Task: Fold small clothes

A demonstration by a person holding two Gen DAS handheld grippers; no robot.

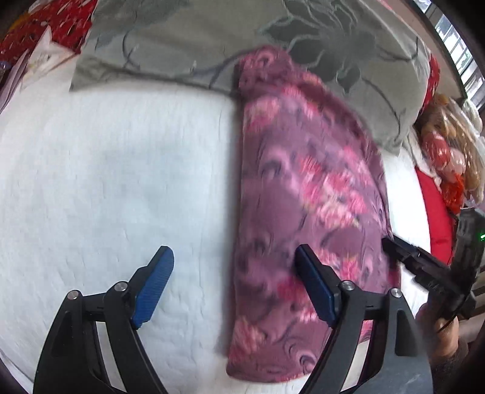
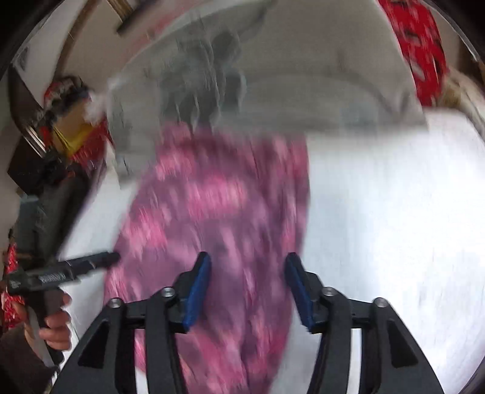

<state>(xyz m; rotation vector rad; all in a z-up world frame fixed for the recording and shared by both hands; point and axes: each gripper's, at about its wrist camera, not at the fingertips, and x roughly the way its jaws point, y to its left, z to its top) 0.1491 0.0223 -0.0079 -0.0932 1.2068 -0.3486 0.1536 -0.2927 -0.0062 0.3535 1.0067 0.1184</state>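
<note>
- Left tool (image 1: 233,282): blue ribbed fingers (image 1: 154,288) spread wide, gripping nothing. One finger hangs over bare sheet, the other over the left part of the garment. Whether either touches the cloth cannot be told.
- Right tool (image 2: 247,288): blue fingers (image 2: 197,291) spread apart, nothing between them, poised above the near end of the garment. Seen from the left wrist as a black body (image 1: 424,266) at the garment's right edge, held by a hand (image 1: 439,327).
- Garment (image 1: 303,188): purple-pink floral cloth, lying as one long folded strip on the bed, straight edge on the left, curved edge on the right, its far end resting on the pillow. Blurred in the right wrist view (image 2: 218,218).
- White bedsheet (image 1: 106,181): carries the garment, bare to its left.
- Grey floral pillow (image 1: 212,39): across the far side of the bed.
- Red patterned fabric (image 1: 51,27): far left corner, beyond the pillow.
- Red and orange items (image 1: 445,157): heaped off the bed's right side; details unclear.
</note>
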